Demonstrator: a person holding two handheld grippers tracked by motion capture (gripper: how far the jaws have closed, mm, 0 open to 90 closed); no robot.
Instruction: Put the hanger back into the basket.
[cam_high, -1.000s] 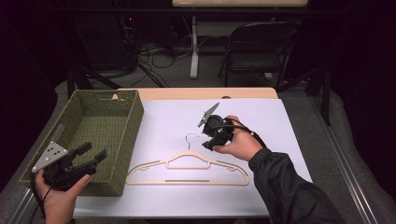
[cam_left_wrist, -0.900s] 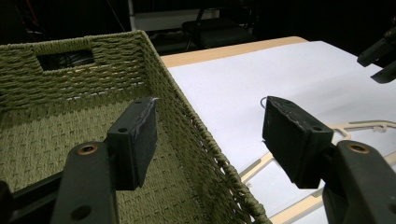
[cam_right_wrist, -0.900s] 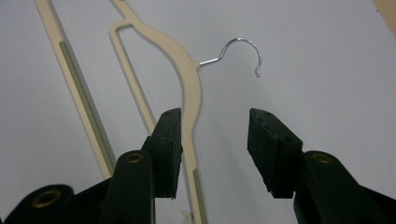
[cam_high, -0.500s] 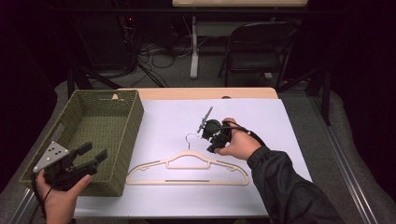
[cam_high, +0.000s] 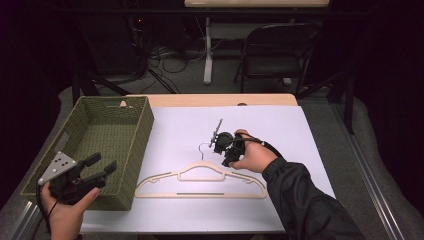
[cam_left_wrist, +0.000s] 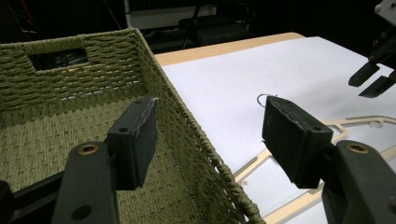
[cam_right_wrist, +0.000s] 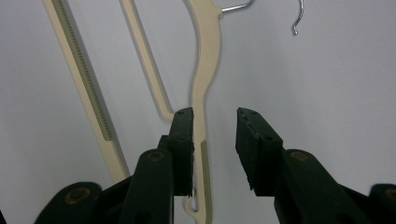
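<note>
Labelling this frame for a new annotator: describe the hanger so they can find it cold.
Start at the white sheet covering the table, right of the green woven basket. Near the sheet's front edge lies the hanger, flat, hook pointing away from the person. It is the sheet's one pale, cream-coloured thing, with a thin metal hook, and the right tongs hang open just above its shoulder.

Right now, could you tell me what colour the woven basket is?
Olive green basket; clearest in the left gripper view.
</note>
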